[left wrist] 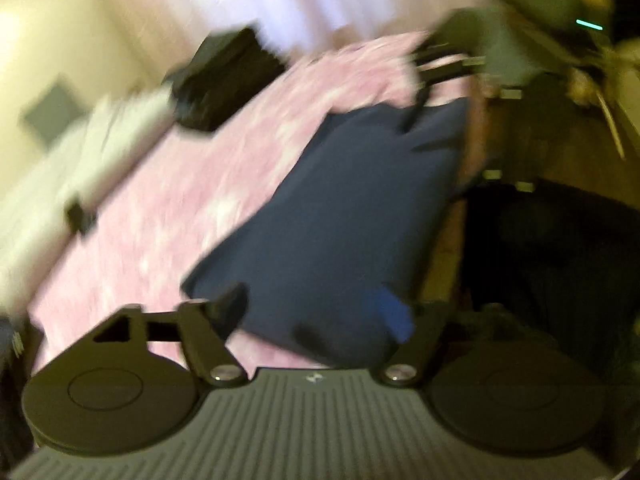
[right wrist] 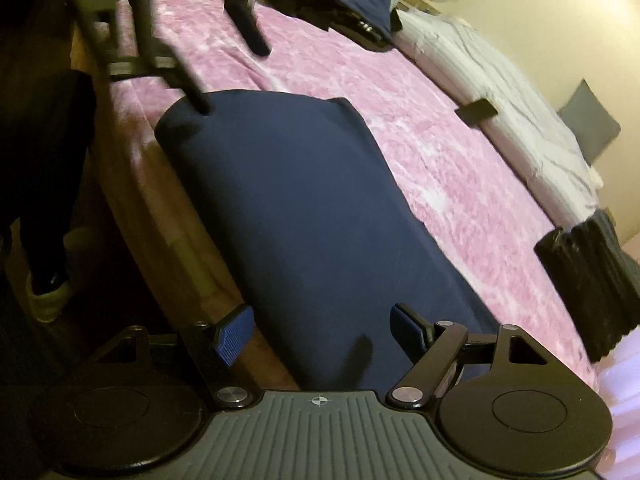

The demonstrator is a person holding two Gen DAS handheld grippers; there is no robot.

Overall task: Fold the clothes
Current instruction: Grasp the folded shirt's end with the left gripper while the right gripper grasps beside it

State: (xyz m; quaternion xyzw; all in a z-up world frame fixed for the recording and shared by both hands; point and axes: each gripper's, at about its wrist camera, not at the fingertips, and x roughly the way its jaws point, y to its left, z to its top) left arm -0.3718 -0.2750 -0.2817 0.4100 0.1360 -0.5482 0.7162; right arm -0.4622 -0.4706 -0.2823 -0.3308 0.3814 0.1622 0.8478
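right wrist: smooth navy garment (right wrist: 304,208), folded oblong, on mottled pink blanket (right wrist: 460,168).

The navy garment (right wrist: 320,208) is smooth, matt cloth lying on a plush, mottled pink blanket (right wrist: 440,152). The right tongs (right wrist: 322,330) are matt black plastic with ribbed blue pads (right wrist: 234,334) and shiny metal pivot screws (right wrist: 406,393).

The right gripper (right wrist: 320,330) has black arms, blue bumpy pads (right wrist: 234,334), shiny round screws and a grey ribbed body. The left gripper (left wrist: 316,312) looks the same, only blurry.
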